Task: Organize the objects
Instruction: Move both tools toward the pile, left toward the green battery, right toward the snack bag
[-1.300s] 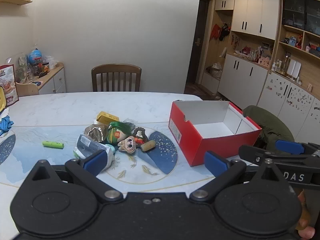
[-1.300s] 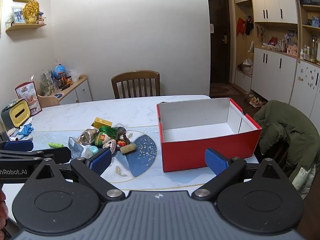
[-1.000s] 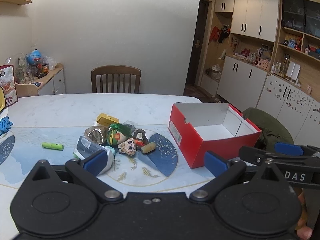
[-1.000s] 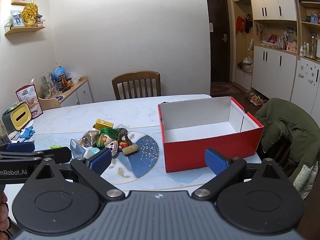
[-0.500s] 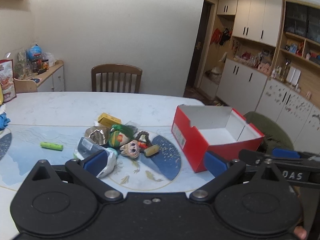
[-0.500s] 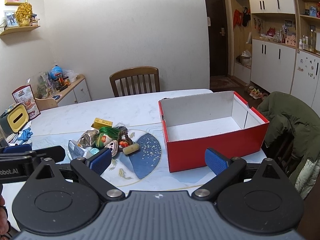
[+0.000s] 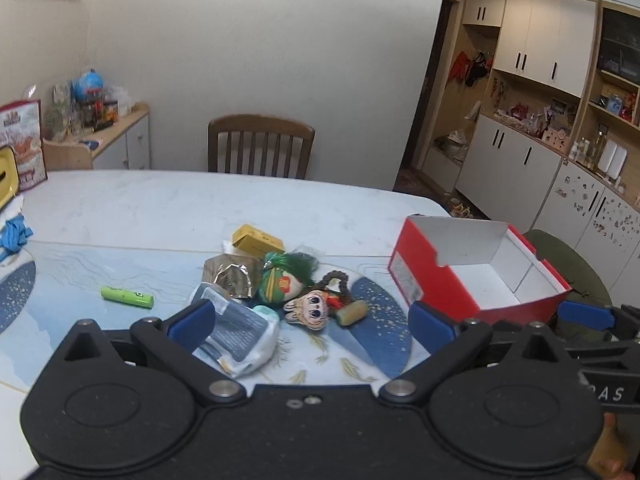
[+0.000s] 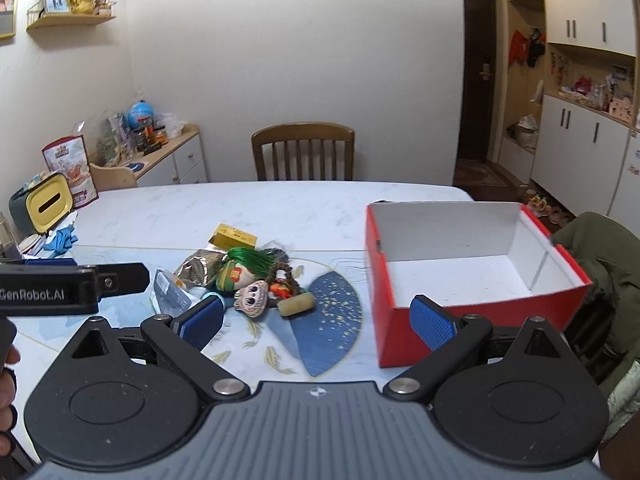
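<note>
A heap of small objects lies mid-table: a yellow box (image 7: 258, 239), a foil packet (image 7: 230, 276), a green tasselled ball (image 7: 282, 280), a doll-face charm (image 7: 310, 306), a cork-like cylinder (image 7: 353, 313) and a plastic-wrapped pack (image 7: 240, 330). A green tube (image 7: 127, 297) lies apart to the left. An open red box (image 7: 476, 276) with a white inside stands on the right, empty. My left gripper (image 7: 311, 322) is open, low near the table's front edge, holding nothing. My right gripper (image 8: 318, 320) is open too, between the heap (image 8: 248, 276) and the red box (image 8: 472, 268).
A wooden chair (image 7: 260, 146) stands behind the table. A blue cloth (image 7: 14, 232) and a yellow container (image 8: 46, 202) sit at the table's left edge. A chair draped with a green jacket (image 8: 604, 264) is right of the red box. White cabinets line the right wall.
Both grippers have moved forward toward the table, so the heap and red box look nearer. Both stay open and nothing on the table has shifted.
</note>
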